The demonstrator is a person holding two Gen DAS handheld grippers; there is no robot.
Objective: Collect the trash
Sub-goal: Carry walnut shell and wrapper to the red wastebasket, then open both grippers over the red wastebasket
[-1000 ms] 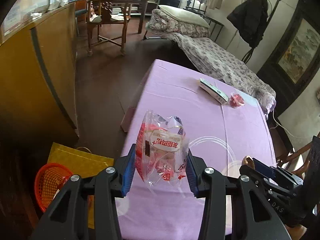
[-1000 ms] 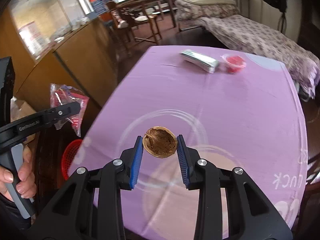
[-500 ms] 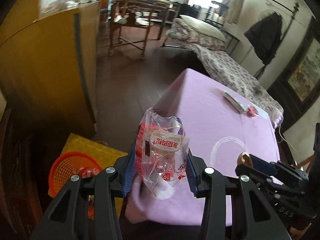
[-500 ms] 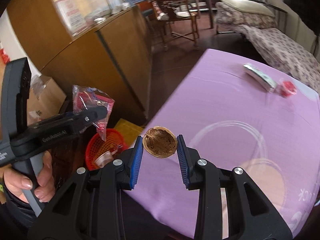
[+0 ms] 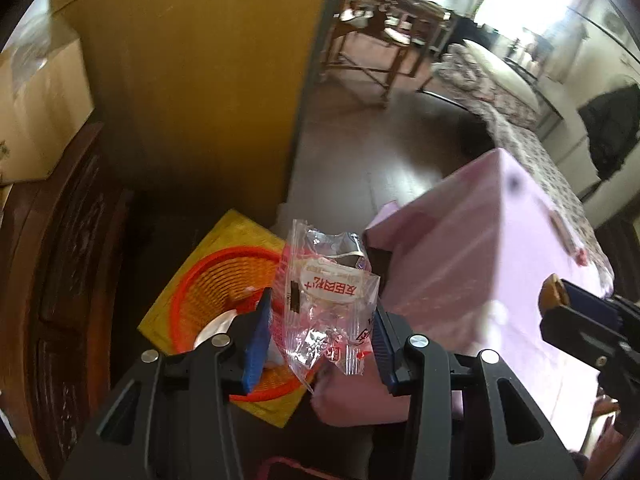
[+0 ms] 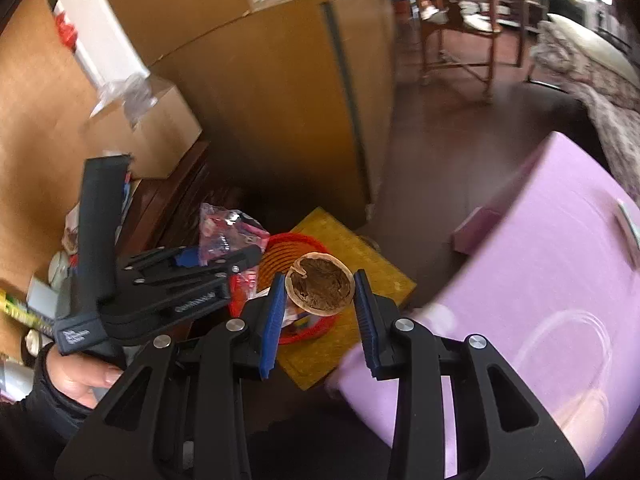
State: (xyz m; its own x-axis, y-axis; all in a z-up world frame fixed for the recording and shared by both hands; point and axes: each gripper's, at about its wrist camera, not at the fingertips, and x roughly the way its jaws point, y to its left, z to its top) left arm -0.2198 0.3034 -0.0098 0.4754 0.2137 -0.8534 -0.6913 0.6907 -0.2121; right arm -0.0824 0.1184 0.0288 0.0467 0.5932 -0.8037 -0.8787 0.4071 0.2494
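My left gripper (image 5: pixel 320 336) is shut on a crumpled clear snack wrapper (image 5: pixel 328 300) with red print, held over the right side of an orange mesh basket (image 5: pixel 216 292) on the floor. The right gripper (image 6: pixel 320 300) is shut on a brown walnut half-shell (image 6: pixel 321 289), hanging above the same orange basket (image 6: pixel 280 256). In the right wrist view the left gripper (image 6: pixel 224 256) and its wrapper (image 6: pixel 228 236) show at left, held by a hand (image 6: pixel 80 376). The right gripper's blue pad and shell (image 5: pixel 554 290) appear at the right edge of the left wrist view.
The basket stands on a yellow mat (image 5: pixel 188 292) beside the corner of the purple-clothed table (image 6: pixel 560 280). A tall wooden cabinet (image 5: pixel 200 100) and a cardboard box (image 6: pixel 160 128) stand behind. Chairs, a bed and dark floor lie further back. Some scraps lie in the basket.
Both grippers have swung left off the purple table to above the orange basket on the floor, each keeping its hold: wrapper in the left, shell in the right.
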